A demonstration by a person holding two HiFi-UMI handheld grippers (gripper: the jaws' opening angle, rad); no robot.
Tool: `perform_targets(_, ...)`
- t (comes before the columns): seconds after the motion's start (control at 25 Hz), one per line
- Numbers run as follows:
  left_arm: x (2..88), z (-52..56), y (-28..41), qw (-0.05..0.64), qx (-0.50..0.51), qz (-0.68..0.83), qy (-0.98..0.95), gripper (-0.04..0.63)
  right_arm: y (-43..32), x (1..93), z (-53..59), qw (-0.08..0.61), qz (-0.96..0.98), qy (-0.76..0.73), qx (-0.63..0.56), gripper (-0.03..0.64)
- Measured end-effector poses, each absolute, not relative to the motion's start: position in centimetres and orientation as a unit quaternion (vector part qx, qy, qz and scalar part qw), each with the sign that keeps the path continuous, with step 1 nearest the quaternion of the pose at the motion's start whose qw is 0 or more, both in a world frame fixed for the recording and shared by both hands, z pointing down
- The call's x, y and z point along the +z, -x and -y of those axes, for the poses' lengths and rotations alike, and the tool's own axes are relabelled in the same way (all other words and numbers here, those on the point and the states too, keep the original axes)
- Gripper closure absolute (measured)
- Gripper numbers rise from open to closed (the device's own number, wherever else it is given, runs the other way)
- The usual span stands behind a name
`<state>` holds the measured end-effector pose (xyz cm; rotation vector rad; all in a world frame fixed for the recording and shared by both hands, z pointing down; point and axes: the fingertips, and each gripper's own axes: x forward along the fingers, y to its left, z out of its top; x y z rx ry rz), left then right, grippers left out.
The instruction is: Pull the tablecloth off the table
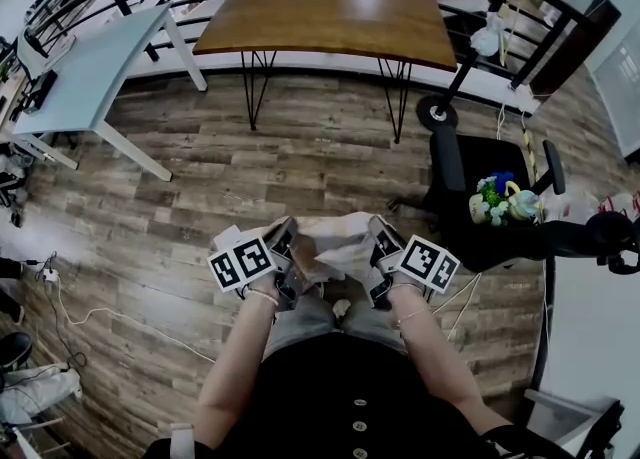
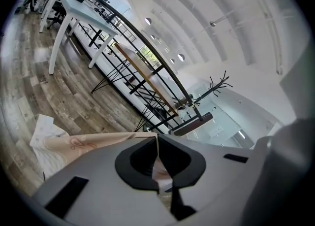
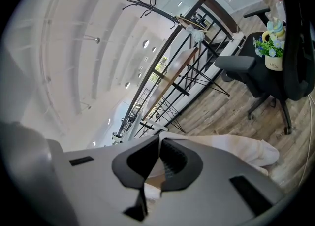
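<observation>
From my head view the biggest thing ahead is the brown wooden table (image 1: 330, 17), its top bare, standing by the black railing (image 1: 480, 7) well away from me. The tablecloth (image 1: 335, 247) is off it, bunched up in front of my waist over the plank floor. Its long axis runs left to right, stretched from one gripper to the other, with crumpled folds sagging in the middle. I cannot quite tell how far down it hangs, because my own body hides what is below it.

To my right sits a black office chair (image 1: 490, 197) with a small flower pot (image 1: 497, 202) on its seat. The right gripper view shows the chair (image 3: 275, 72) and pot (image 3: 272, 48) from low down, plus a coat rack (image 3: 150, 3) that the head view does not show. The left gripper view looks the other way, toward a white table (image 2: 78, 8). Only there does the cloth (image 2: 64, 144) show a faint pink pattern on cream; in the right gripper view it (image 3: 231, 148) looks plain white.

The left gripper (image 2: 156, 144) has its jaws pressed together with a thin fold of cloth pinched in the seam between the pads. The right gripper (image 3: 160, 148) is the same, clamped tight on the cloth's other end.
</observation>
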<state>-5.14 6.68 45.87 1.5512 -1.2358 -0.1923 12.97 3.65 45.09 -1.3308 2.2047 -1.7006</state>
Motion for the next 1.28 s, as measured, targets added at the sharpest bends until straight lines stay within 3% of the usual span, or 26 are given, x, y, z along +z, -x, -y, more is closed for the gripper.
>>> perform_targets(1.28, 46.2, -8.0, 4.3, 0.547, -0.088, 0.528, -0.643, 0.578, -13.7, 45.7, -4.7, 0.011, -0.723, 0.416, -0.551, 0.59)
